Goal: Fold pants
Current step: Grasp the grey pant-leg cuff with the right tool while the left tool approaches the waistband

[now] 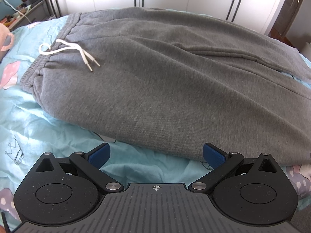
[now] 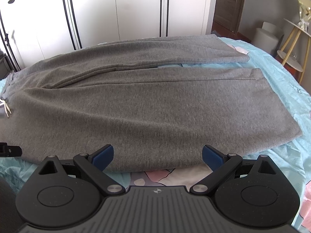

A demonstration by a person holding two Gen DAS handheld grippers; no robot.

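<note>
Grey sweatpants [image 1: 155,73] lie spread flat on a light blue bedsheet [image 1: 38,120], waistband to the left with a white drawstring [image 1: 68,51] lying on it. In the right wrist view the two legs [image 2: 155,106] stretch to the right, the near leg in front of the far leg [image 2: 175,52], a narrow gap between them. My left gripper [image 1: 156,154] is open just short of the near edge by the hip. My right gripper [image 2: 157,155] is open at the near leg's edge, its blue pads [image 2: 103,156] empty.
White wardrobe doors [image 2: 116,9] stand behind the bed. A cluttered grey dresser [image 1: 29,11] is at the far left. A wooden-legged side table [image 2: 293,44] and a white cylinder [image 2: 268,36] stand off the bed's right side. The left gripper's tip [image 2: 9,149] shows at the left edge.
</note>
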